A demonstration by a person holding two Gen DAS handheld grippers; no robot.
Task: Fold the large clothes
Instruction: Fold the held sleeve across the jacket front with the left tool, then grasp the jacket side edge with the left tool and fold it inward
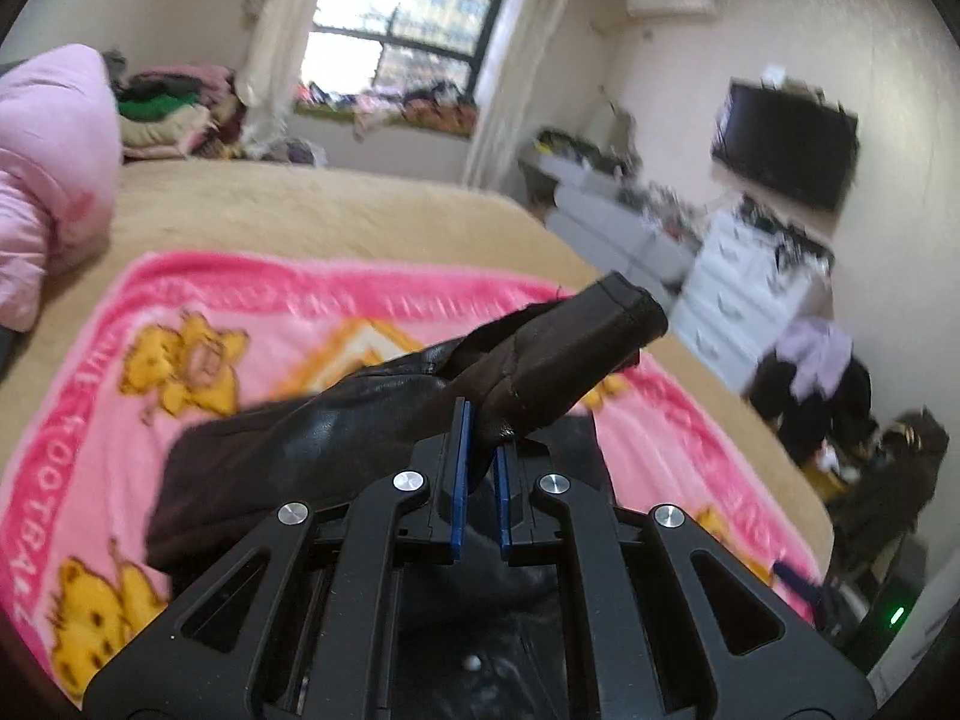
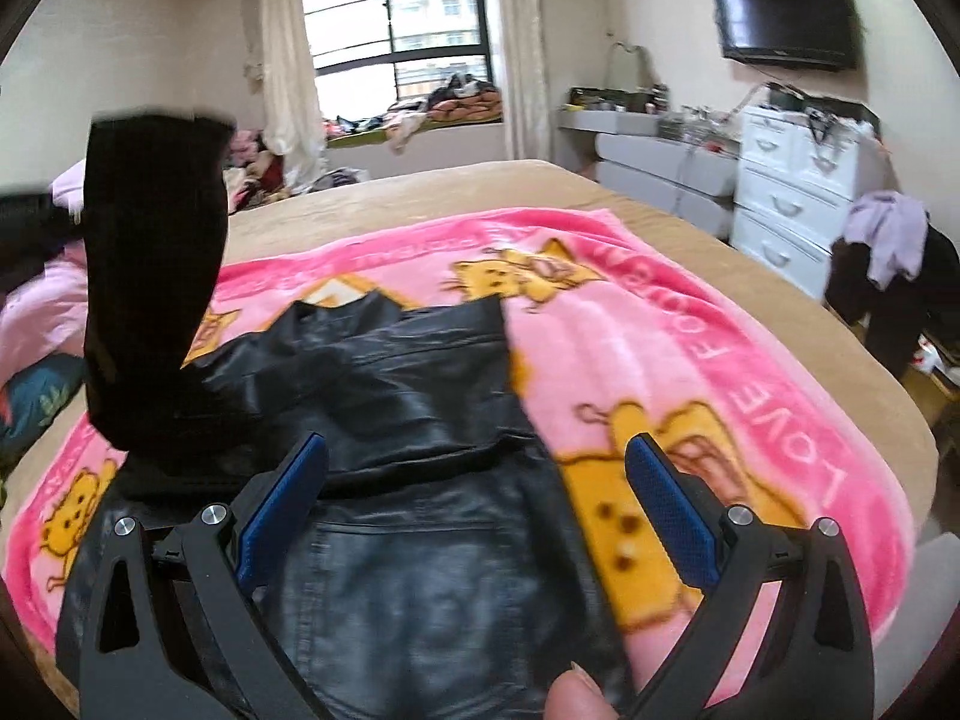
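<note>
On the pink blanket [image 2: 630,324] covering the tan bed [image 2: 420,192], a black leather jacket [image 2: 420,420] lies flat, body well inside the blanket's borders. Left gripper [image 1: 485,450]: jaws clamped on the jacket's sleeve [image 1: 576,348], raised off the bed. Right gripper [image 2: 477,480]: jaws wide, nothing between them, above the jacket body. Bare tan bedcover beyond the blanket's far edge. White drawers [image 2: 792,180] and wall TV [image 2: 786,12] at right. Blanket border reads "LOVE FOR…"; rest blurred.
</note>
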